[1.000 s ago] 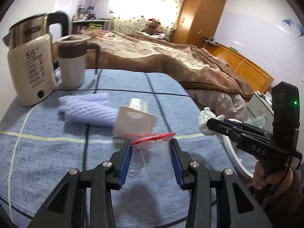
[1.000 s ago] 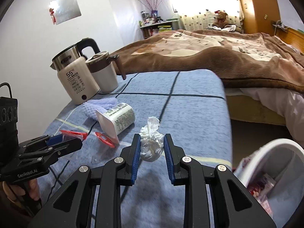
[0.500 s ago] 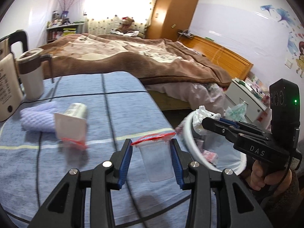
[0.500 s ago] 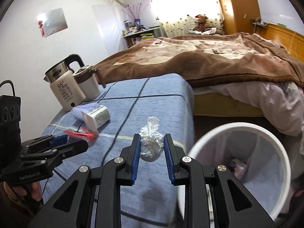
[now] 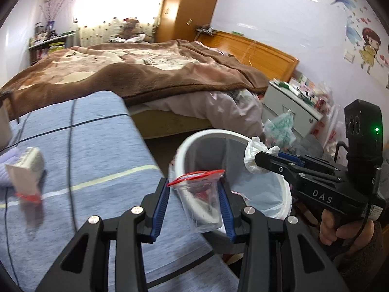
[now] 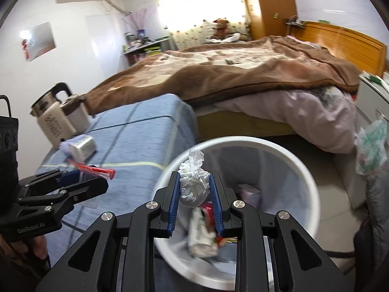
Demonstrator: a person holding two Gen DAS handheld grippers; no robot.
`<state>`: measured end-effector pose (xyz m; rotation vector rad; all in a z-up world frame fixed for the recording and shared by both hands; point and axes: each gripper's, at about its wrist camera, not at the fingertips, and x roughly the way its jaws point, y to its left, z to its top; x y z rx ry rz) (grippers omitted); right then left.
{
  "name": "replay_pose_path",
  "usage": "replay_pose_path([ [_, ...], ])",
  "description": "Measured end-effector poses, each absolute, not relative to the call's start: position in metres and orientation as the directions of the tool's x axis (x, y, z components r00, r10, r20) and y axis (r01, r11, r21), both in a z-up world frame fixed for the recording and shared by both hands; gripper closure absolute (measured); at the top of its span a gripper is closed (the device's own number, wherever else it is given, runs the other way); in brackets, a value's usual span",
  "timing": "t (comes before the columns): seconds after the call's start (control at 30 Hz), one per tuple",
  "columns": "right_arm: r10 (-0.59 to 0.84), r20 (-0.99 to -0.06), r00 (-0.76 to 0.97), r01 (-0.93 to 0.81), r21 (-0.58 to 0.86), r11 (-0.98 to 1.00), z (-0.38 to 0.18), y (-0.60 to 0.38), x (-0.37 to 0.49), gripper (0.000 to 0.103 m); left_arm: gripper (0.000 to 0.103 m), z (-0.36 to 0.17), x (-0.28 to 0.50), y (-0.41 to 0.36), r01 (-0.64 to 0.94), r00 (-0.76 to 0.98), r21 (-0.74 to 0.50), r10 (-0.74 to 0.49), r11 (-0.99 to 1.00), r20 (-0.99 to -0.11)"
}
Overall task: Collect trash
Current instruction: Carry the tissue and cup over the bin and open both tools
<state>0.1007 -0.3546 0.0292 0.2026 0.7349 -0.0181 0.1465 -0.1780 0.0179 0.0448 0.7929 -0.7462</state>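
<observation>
left wrist view: the left gripper point(image 5: 195, 196) pinches a clear zip bag with a red seal point(image 5: 200, 198) between its blue pads, held over the near rim of the white waste bin point(image 5: 194, 143) (the bin's rim shows through the plastic). at about three o'clock the right gripper point(image 5: 254, 159) reaches in, a hand point(image 5: 345, 228) on its grip, with a crumpled white tissue point(image 5: 255, 150) pinched at its tip above the bin's opening. at nine o'clock a small white carton point(image 5: 24, 168) lies on the blue checked tablecloth point(image 5: 97, 150), a red scrap just beside it.

right wrist view: the right gripper point(image 6: 194, 196) squeezes the tissue point(image 6: 193, 182) between both pads, directly over the bin point(image 6: 291, 160), which fills the frame from five to one o'clock; trash point(image 6: 201, 231) already lies in the bottom. at nine o'clock the left gripper point(image 6: 107, 180) holds the bag's red seal point(image 6: 97, 169) above the table edge. toward ten o'clock a kettle point(image 6: 52, 119) and a mug point(image 6: 75, 112) stand side by side, the carton point(image 6: 82, 146) near them.
</observation>
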Motion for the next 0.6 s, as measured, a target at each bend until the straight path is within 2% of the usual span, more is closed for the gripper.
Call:
replay_pose_path([
  [0.3,-0.027,-0.698,0.715,0.170,0.136,0.976,0.014,-0.389,0.089,0.077,0.061,0.008,0.136,-0.221,0.655,0.451,-0.174,-0.565,0.736,-0.691],
  [0.37,-0.050,-0.705,0.707,0.183,0.114,0.976,0.010,-0.392,0.088,0.077,0.061,0.007,0.133,-0.228,0.652,0.477,-0.128,-0.536,0.747,-0.696],
  [0.6,-0.111,-0.739,0.665,0.225,0.057,0.973,-0.006,-0.401,0.090,0.077,0.061,-0.001,0.137,-0.243,0.646,0.452,-0.140,-0.524,0.750,-0.722],
])
